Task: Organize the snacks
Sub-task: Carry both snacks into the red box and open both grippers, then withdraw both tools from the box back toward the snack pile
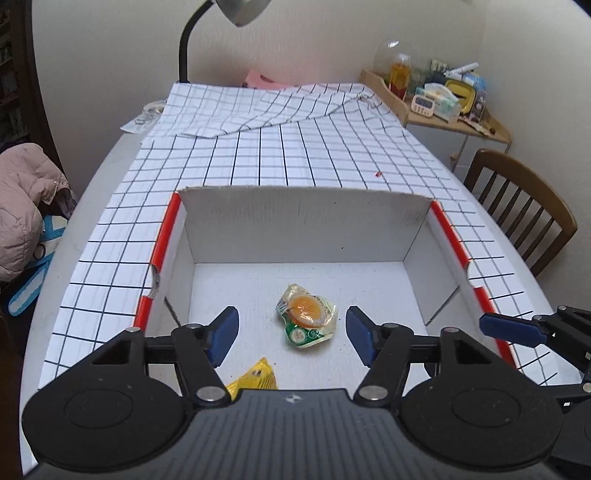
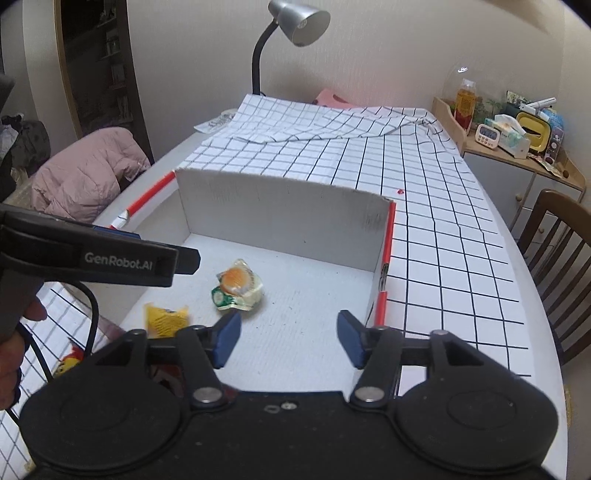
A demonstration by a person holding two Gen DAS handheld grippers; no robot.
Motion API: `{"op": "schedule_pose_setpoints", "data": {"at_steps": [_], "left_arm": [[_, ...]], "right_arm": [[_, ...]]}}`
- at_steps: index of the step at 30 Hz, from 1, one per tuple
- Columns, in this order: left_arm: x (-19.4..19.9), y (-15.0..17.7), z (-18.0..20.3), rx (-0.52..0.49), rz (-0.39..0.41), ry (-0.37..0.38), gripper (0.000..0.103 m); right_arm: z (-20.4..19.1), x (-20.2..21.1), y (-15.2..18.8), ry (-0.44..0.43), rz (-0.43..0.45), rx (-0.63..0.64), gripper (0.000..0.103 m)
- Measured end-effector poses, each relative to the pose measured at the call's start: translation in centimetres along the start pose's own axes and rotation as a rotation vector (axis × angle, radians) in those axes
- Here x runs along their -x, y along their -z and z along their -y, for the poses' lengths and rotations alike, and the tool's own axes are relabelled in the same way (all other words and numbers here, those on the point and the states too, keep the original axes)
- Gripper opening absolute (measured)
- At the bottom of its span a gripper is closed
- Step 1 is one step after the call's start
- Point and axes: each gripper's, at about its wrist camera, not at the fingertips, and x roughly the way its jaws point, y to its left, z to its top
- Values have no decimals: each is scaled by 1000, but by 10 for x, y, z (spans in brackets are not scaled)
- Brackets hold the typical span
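A shallow white cardboard box (image 1: 295, 221) with red-edged sides sits on the checked tablecloth. On its floor lies a clear-wrapped snack with an orange disc and green label (image 1: 307, 317) (image 2: 238, 286). A yellow snack packet (image 1: 255, 378) (image 2: 164, 319) lies nearer, partly hidden by the gripper body. My left gripper (image 1: 291, 334) hangs over the box, open, its blue pads either side of the wrapped snack and clear of it. My right gripper (image 2: 288, 339) is open over the box's right part with nothing between its pads. The left gripper's finger (image 2: 110, 258) crosses the right wrist view.
A grey desk lamp (image 2: 299, 22) stands at the table's far end beside a rumpled fold of cloth (image 1: 258, 107). A wooden chair (image 1: 517, 206) is at the right, a cluttered shelf (image 1: 443, 96) behind it, a pink jacket (image 1: 22, 206) to the left. Another colourful snack (image 2: 68, 363) lies left of the box.
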Motion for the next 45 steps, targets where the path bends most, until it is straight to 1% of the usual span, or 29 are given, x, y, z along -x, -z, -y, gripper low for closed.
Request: {"op": "schedule_pose_setpoints", "data": {"at_steps": [1, 4, 8, 10, 17, 21, 27, 29, 30, 31, 33, 38, 41, 45], "left_arm": [[5, 1, -1, 4, 11, 0, 69], [21, 4, -1, 8, 45, 5, 70], [40, 11, 0, 1, 74, 3, 72], [50, 15, 1, 3, 90, 6, 74], [77, 27, 3, -7, 136, 8, 74], [90, 38, 1, 1, 147, 13, 75], [114, 55, 5, -15, 178, 30, 75], [123, 61, 4, -13, 191, 37, 77], [127, 65, 4, -10, 195, 42, 83], [131, 69, 3, -7, 200, 48, 85], [139, 77, -1, 1, 210, 60, 85], [149, 103, -13, 40, 200, 75, 86], [150, 120, -24, 69, 162, 94, 87], [149, 145, -39, 114, 123, 98, 87]], "right_arm": [[0, 5, 0, 0, 9, 1, 65], [-2, 18, 3, -6, 29, 7, 67], [-2, 36, 6, -16, 54, 6, 75], [-4, 43, 8, -21, 63, 7, 77], [-6, 64, 20, -46, 91, 10, 84], [-10, 76, 28, -64, 105, 9, 87], [-14, 89, 39, -95, 121, -1, 93], [-15, 94, 44, -106, 128, -7, 97], [-16, 98, 46, -112, 133, -9, 99], [-16, 101, 50, -118, 138, -9, 100], [-18, 106, 56, -128, 147, -11, 103], [-23, 116, 78, -155, 137, -10, 103], [-28, 116, 93, -174, 119, -10, 103], [-37, 118, 110, -194, 113, 12, 103]]}}
